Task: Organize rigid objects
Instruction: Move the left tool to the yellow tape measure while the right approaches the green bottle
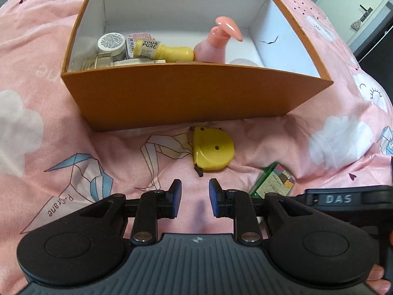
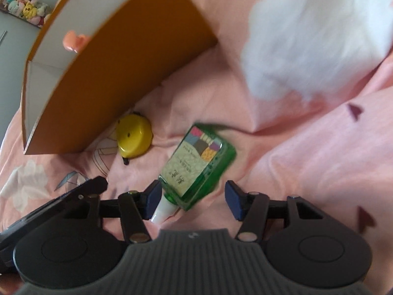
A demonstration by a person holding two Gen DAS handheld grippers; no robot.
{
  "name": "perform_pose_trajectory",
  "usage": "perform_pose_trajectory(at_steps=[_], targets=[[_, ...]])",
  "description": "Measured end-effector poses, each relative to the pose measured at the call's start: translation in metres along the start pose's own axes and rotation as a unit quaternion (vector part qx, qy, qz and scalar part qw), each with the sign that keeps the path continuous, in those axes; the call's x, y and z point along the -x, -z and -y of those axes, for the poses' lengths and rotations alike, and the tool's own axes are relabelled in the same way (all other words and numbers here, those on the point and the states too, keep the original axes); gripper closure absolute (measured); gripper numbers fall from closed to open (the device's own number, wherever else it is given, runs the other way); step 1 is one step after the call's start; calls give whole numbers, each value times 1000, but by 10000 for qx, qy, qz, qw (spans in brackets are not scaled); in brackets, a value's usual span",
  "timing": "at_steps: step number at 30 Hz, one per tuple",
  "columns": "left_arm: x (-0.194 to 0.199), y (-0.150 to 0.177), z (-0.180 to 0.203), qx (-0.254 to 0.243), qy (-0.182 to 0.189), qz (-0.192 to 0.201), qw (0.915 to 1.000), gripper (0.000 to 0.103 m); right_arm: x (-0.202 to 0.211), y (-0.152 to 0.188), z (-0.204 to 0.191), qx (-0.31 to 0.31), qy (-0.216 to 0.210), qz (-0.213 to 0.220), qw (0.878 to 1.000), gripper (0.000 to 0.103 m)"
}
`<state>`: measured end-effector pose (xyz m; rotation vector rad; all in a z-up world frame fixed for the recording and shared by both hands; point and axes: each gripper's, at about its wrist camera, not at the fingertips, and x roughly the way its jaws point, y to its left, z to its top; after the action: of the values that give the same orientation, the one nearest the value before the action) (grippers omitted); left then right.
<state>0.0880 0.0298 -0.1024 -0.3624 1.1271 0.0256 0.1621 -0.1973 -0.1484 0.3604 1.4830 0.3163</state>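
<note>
An orange box point(image 1: 172, 98) with white inside stands on the pink bedspread and holds a pink pump bottle point(image 1: 216, 44), a yellow bottle point(image 1: 164, 50) and some jars. A yellow tape measure point(image 1: 212, 151) lies just in front of the box; it also shows in the right wrist view point(image 2: 133, 136). A green bottle point(image 2: 196, 164) with a white cap lies on the bedspread. My left gripper point(image 1: 195, 198) is open and empty, just short of the tape measure. My right gripper point(image 2: 194, 200) is open, with the green bottle's cap end between its fingers.
The pink patterned bedspread point(image 1: 61, 147) is soft and creased. The box's near wall point(image 2: 122, 81) rises close behind the tape measure. The other gripper's black body point(image 1: 343, 199) lies close at my right. A shelf of plush toys point(image 2: 24, 7) stands far behind.
</note>
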Motion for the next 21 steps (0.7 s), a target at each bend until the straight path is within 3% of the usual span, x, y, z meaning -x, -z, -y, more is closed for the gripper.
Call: perform_pose_trajectory(at_steps=[5, 9, 14, 21], targets=[[-3, -1, -2, 45, 6, -20, 10000, 76, -25, -7, 12, -331, -275, -235, 9988, 40], [-5, -1, 0, 1, 19, -43, 10000, 76, -36, -10, 10, -350, -264, -256, 9987, 38], [-7, -2, -1, 31, 38, -88, 9999, 76, -27, -6, -1, -88, -140, -109, 9998, 52], [-8, -2, -3, 58, 19, -129, 9999, 76, -18, -1, -21, 434, 252, 108, 9987, 60]])
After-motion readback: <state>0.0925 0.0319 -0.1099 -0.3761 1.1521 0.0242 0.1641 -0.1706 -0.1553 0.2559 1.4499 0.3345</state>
